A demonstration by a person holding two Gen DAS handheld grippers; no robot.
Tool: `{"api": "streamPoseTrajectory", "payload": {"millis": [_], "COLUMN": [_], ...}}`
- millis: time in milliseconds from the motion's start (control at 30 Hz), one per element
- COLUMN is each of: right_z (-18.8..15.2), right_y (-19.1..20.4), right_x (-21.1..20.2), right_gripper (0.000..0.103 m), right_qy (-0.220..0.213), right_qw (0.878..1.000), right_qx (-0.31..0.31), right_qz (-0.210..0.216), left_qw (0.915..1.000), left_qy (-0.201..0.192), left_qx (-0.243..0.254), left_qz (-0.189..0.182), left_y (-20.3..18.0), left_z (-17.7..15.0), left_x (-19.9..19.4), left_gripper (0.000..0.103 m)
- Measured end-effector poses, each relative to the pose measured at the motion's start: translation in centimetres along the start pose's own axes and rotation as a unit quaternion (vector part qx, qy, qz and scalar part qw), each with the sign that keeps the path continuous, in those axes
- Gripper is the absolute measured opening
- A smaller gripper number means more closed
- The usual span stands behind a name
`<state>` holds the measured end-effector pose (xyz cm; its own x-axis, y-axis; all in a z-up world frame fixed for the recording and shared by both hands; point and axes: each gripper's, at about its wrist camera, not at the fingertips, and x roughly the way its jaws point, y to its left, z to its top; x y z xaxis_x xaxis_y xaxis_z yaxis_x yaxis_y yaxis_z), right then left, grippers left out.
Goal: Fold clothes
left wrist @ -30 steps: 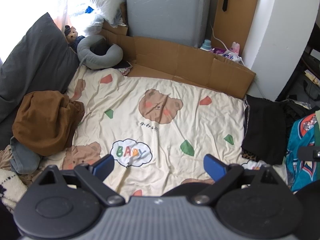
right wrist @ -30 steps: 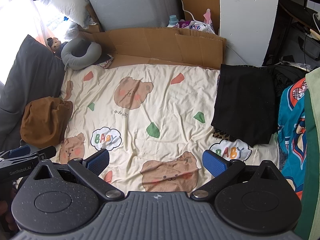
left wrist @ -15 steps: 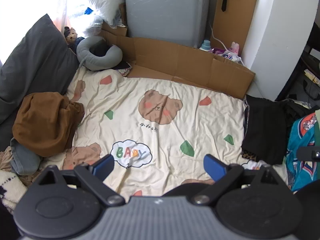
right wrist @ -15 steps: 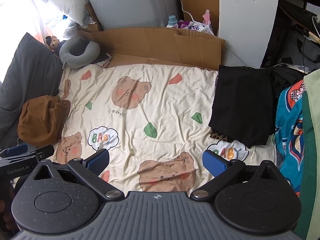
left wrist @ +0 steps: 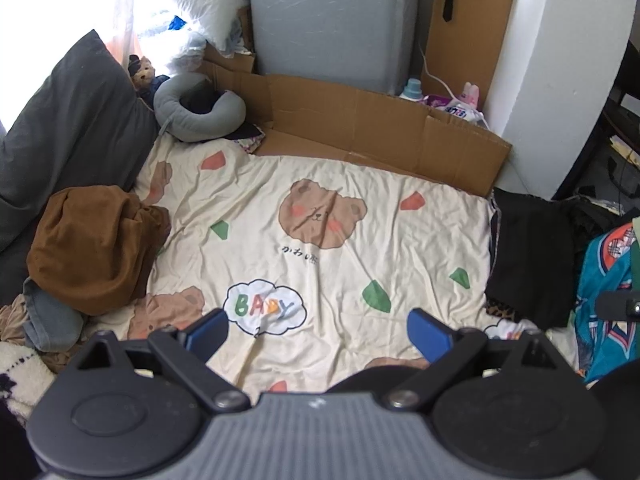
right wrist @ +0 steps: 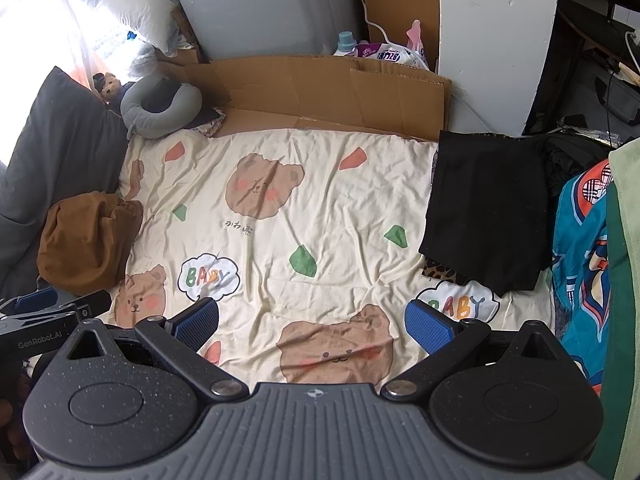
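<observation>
A crumpled brown garment lies in a heap at the left side of the bed, also seen as the brown garment in the right wrist view. A folded black garment rests flat at the bed's right edge, over a leopard-print piece; the left wrist view shows the black garment too. My left gripper hovers open above the cream bear-print sheet, holding nothing. My right gripper is open and empty over the near part of the sheet. The left gripper's body shows at the left edge.
A grey neck pillow and dark pillow lie at the head end. Flattened cardboard borders the far side, with a grey cabinet behind. Teal printed clothing and green fabric hang at the right. Grey clothes sit under the brown heap.
Both grippers have drifted slightly; the right wrist view shifts a little rightward over the bed. Nothing was taken hold of and the jaws stay apart.
</observation>
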<state>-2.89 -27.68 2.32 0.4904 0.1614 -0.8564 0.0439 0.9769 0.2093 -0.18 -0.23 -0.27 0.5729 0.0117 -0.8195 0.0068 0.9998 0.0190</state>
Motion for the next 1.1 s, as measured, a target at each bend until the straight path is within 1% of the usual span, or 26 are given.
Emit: {"api": "streamPoseTrajectory", "payload": {"millis": [233, 600, 867, 933, 1033, 1100], "right_z": [0.08, 0.06, 0.14, 0.15, 0.13, 0.15], "right_y": [-0.21, -0.3, -0.33, -0.45, -0.63, -0.63], "right_x": [0.09, 0.14, 0.17, 0.15, -0.08, -0.27], "right_gripper": [0.102, 0.102, 0.102, 0.102, 0.102, 0.102], "right_qy": [0.001, 0.004, 0.005, 0.006, 0.006, 0.007], "right_qw": [1.0, 1.0, 1.0, 1.0, 1.0, 1.0], "right_qx": [0.0, 0.002, 0.005, 0.011, 0.017, 0.015], "right_qz": [0.001, 0.0, 0.001, -0.002, -0.013, -0.018], "left_qw": [1.0, 0.9998, 0.9998, 0.9998, 0.9996, 0.9996], "left_qy": [0.001, 0.01, 0.013, 0.016, 0.019, 0.018], "left_qx": [0.002, -0.012, -0.009, -0.01, -0.005, 0.001], "left_qz": [0.003, -0.012, -0.008, -0.009, -0.022, -0.023], "left_y": [-0.04, 0.54, 0.51, 0.58, 0.6, 0.69], "left_z": [0.07, 0.03, 0.08, 0.14, 0.33, 0.39], "left_x": [-0.03, 0.19, 0.16, 0.15, 0.0, -0.17], "left_gripper": [0.097, 0.097, 0.097, 0.097, 0.098, 0.098]}}
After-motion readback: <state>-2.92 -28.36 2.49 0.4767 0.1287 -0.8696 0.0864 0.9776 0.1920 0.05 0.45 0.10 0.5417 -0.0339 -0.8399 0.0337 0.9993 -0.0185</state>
